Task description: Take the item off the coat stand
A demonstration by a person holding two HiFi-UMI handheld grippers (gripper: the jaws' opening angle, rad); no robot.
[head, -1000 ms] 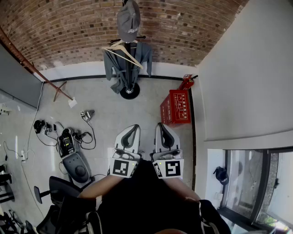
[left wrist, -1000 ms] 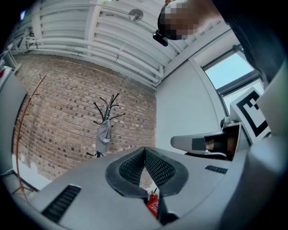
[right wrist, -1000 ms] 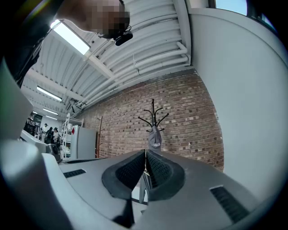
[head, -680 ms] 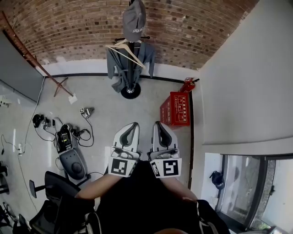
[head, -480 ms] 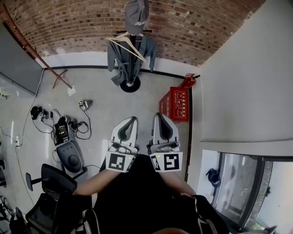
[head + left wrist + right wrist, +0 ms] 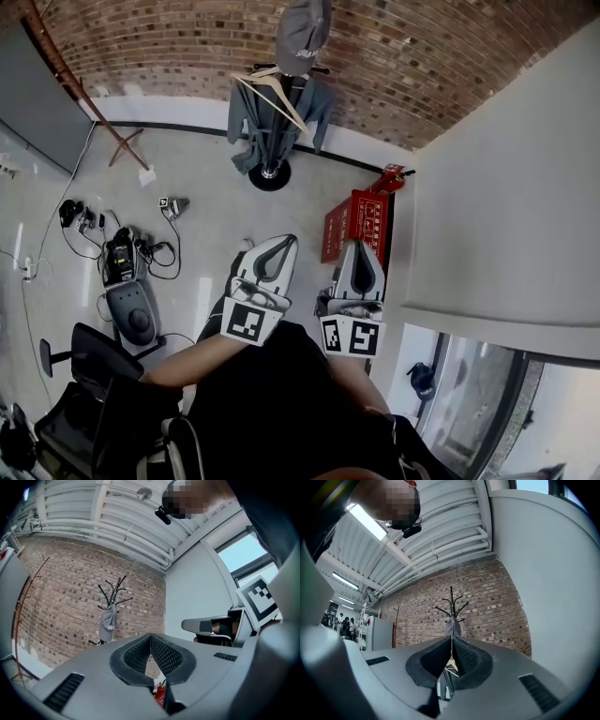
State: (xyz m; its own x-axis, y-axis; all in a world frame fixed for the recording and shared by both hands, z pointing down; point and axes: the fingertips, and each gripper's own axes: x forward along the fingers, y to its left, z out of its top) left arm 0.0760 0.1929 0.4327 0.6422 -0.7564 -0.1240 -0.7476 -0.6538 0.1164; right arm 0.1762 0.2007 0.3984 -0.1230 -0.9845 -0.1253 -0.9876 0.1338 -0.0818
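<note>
A black coat stand [image 6: 270, 173] rises against the brick wall at the top centre of the head view. On it hang a grey cap [image 6: 302, 33], a wooden hanger [image 6: 272, 94] and a grey jacket [image 6: 251, 127]. My left gripper [image 6: 280, 242] and right gripper [image 6: 361, 247] are held low in front of the body, far short of the stand, both shut and empty. In the left gripper view the shut left gripper [image 6: 150, 636] has the cap [image 6: 108, 620] up to its left. In the right gripper view the right gripper [image 6: 451, 638] points straight at the cap [image 6: 452, 626].
A red crate [image 6: 361, 223] and a fire extinguisher [image 6: 392, 178] stand by the white wall [image 6: 506, 187] on the right. Cables and devices [image 6: 122, 258] lie on the floor at the left, with a chair [image 6: 84, 361] below them. A wooden pole [image 6: 84, 94] leans on the brick wall.
The head view has swung, so the stand and cap now sit further right. My right gripper has shifted right, away from the left one. Both grippers stay shut.
</note>
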